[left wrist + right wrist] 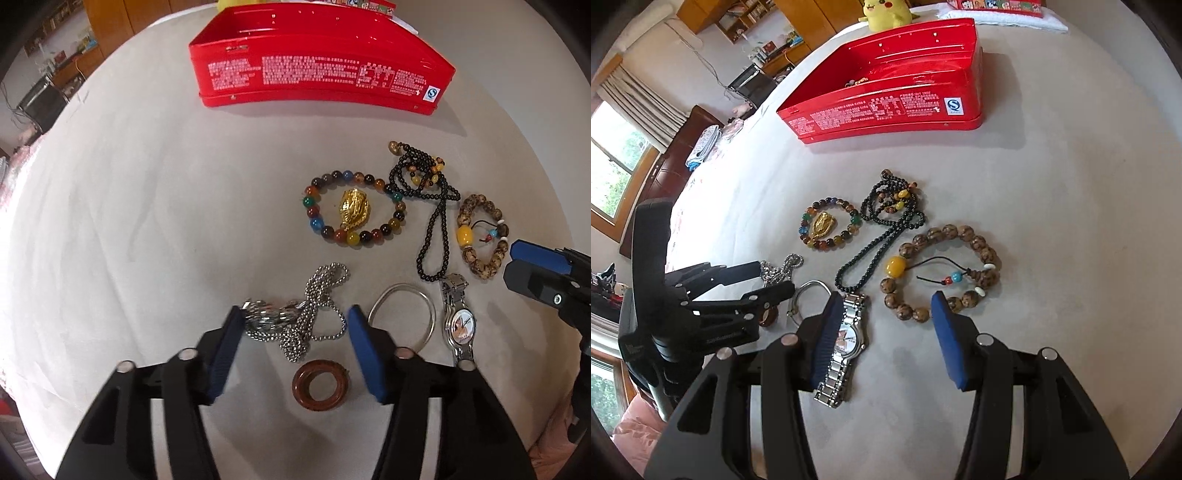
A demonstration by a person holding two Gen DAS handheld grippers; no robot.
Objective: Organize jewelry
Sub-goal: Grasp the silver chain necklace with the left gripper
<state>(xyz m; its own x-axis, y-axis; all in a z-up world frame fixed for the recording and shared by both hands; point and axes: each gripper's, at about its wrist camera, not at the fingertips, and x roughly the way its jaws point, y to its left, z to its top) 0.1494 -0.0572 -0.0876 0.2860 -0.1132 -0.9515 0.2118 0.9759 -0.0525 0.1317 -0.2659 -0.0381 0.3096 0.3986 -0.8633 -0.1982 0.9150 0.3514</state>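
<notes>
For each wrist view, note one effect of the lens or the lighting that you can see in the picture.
Left wrist view: the fisheye bows the red tin into a curve, and the cloth at the left edge is washed out by glare. Right wrist view: dark lens corners, a bright window, and a soft shadow beside the watch.

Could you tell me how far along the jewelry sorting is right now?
Barely begun: the red tin holds only a small item or two. Nothing is in hand; the left gripper stands open over the silver ball chain, and the right gripper open beside the watch. The beaded bracelets, black necklace, bangle and wooden ring remain on the table.
</notes>
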